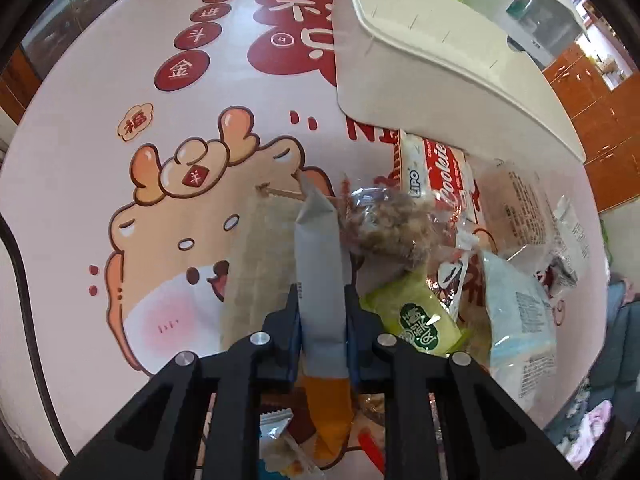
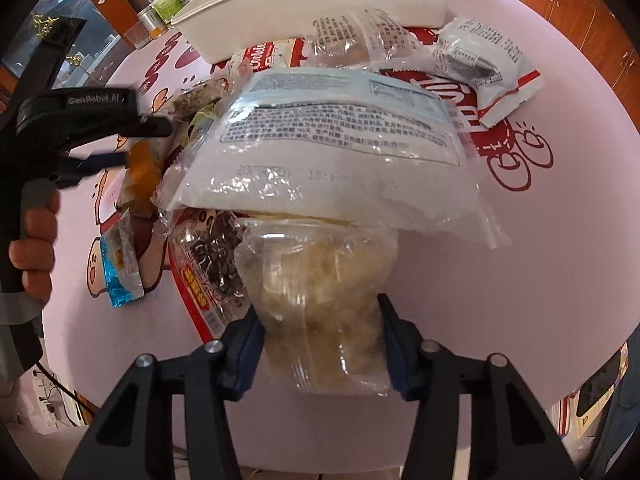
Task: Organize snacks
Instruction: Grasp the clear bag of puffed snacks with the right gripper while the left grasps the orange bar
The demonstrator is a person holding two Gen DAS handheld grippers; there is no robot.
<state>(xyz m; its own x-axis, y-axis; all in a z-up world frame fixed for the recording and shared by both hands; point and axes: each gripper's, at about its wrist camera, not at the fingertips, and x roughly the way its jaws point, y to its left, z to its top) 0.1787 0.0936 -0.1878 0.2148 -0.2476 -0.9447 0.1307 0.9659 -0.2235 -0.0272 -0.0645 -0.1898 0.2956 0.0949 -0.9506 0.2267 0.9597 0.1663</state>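
The left hand-held gripper (image 1: 322,300) is clamped on a slim grey-and-orange foil sachet (image 1: 320,272), standing upright between its blue pads. The right hand-held gripper (image 2: 320,320) has its pads pressed against a clear plastic bag of pale brown snacks (image 2: 316,292). The round pink cartoon-print worktop (image 1: 100,128) lies bare from 9 to 12 o'clock of the left hand-held gripper; its rim curves close at 3 o'clock of the right one. A white rectangular plastic bin (image 1: 420,72) sits at 1 o'clock, beyond the packet pile.
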